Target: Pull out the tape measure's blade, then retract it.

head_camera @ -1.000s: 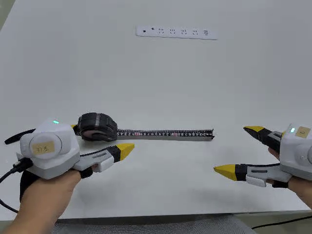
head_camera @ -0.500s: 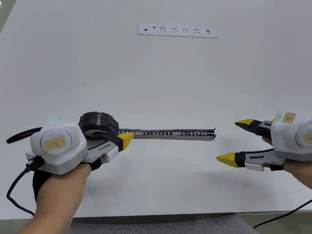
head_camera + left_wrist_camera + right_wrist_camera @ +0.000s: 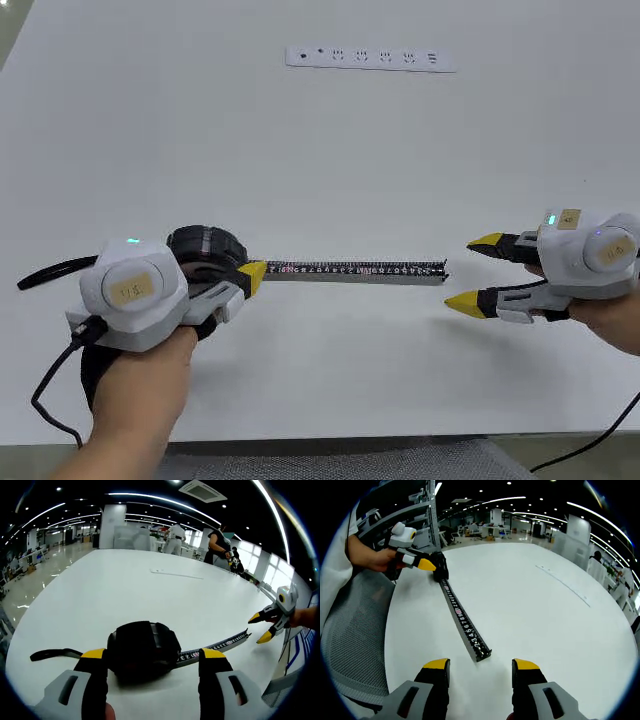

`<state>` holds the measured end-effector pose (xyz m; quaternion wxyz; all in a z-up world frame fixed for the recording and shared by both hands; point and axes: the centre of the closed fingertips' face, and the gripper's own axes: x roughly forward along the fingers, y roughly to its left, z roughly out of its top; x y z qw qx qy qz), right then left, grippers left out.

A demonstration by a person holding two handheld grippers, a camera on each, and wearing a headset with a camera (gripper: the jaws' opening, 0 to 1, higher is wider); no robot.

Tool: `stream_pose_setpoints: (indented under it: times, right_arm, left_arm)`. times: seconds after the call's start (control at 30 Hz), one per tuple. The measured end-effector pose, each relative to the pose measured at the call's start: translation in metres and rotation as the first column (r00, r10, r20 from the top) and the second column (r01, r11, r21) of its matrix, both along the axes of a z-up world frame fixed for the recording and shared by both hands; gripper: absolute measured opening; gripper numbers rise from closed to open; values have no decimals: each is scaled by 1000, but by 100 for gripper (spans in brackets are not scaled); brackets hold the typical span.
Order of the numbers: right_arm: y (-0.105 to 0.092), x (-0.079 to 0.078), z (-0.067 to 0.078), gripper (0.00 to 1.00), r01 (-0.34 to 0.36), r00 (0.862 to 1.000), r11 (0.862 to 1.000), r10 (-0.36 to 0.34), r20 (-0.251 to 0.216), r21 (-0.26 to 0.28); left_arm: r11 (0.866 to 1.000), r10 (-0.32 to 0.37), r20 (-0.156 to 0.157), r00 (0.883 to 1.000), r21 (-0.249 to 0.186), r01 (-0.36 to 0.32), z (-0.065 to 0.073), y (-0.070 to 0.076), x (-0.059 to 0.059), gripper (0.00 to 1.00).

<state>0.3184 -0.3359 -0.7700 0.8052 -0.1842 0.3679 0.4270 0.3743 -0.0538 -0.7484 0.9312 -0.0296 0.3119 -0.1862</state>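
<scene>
A black tape measure case (image 3: pixel 205 248) lies on the white table, its blade (image 3: pixel 355 270) pulled out to the right and flat on the surface. My left gripper (image 3: pixel 210 265) is open, and its yellow-tipped jaws straddle the case (image 3: pixel 144 650); I see a gap on the blade side. My right gripper (image 3: pixel 472 272) is open just right of the blade's end hook (image 3: pixel 441 272). In the right gripper view the hook (image 3: pixel 482 655) lies just ahead of that gripper (image 3: pixel 481 665), between its two tips. The blade (image 3: pixel 457 615) runs back to the case (image 3: pixel 441 571).
A white power strip (image 3: pixel 370 58) lies at the far side of the table. The case's black wrist strap (image 3: pixel 55 270) trails left. A cable hangs from each gripper over the table's near edge (image 3: pixel 330 438). A mesh chair (image 3: pixel 355 630) is beside the table.
My left gripper has moved forward, so its jaws now straddle the case. The right gripper has moved left and up towards the blade's end. The tape measure has stayed put.
</scene>
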Motion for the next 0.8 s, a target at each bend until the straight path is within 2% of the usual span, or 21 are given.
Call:
stream_pose_setpoints:
  times: [0.07, 0.17, 0.37, 0.53, 0.6, 0.8]
  right_arm:
    - [0, 1, -2, 47, -14, 1000, 1000, 14, -1, -12]
    - [1, 3, -7, 43, -42, 999, 999, 41, -7, -32]
    - [8, 4, -12, 37, -81, 997, 996, 81, -16, -37]
    - [11, 6, -13, 34, -104, 994, 994, 103, -23, -39]
    - [11, 6, -14, 32, -114, 993, 993, 113, -27, -41]
    - [12, 8, -16, 28, -144, 989, 989, 142, -28, -47]
  left_arm:
    - [1000, 11, -3, 1000, -10, -11, -1, -1, 1, 72]
    - [1000, 24, -7, 1000, 8, -24, -4, 1, 3, 70]
    - [999, 40, -8, 999, 36, -39, -6, 5, 5, 65]
    - [997, 72, -16, 997, 22, -72, -7, 7, 7, 62]
    - [997, 76, -16, 997, 36, -75, -8, 8, 8, 62]
    - [995, 98, -17, 995, 29, -97, -9, 10, 9, 60]
